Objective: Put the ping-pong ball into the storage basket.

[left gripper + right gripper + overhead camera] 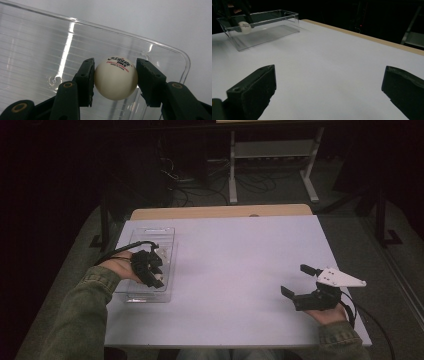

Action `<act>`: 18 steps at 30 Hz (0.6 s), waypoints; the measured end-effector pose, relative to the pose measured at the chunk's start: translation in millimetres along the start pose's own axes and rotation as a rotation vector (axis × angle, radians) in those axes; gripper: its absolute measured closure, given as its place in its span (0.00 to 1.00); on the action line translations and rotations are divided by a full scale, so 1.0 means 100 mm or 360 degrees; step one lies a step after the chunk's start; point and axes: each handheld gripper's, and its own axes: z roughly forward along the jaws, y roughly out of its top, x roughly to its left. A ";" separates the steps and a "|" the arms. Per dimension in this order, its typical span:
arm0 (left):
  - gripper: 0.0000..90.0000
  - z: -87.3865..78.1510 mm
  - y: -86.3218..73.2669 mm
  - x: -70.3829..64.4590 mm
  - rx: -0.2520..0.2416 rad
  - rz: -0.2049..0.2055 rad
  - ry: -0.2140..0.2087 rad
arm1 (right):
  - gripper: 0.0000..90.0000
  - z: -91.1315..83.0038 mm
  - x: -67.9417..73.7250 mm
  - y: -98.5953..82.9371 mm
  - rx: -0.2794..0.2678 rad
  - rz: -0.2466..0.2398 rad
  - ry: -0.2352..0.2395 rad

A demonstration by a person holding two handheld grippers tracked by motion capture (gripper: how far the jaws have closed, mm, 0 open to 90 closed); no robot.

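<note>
A white ping-pong ball with red and black print sits clamped between the two black jaws of my left gripper, held just over a clear plastic box. From above, the left gripper hangs over the near part of that box at the table's left side, the ball showing pale at its tip. My right gripper rests open near the table's front right, nothing between its jaws. In the right gripper view the box and ball sit far off at upper left.
The table top is a white sheet with a wooden strip along its far edge. Beyond it stand a metal frame and loose cables on a dark floor.
</note>
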 end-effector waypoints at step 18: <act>0.56 0.16 0.01 -0.02 0.0067 0.0019 -0.0032 | 0.00 0.01 0.00 0.00 0.0016 -0.0007 0.0007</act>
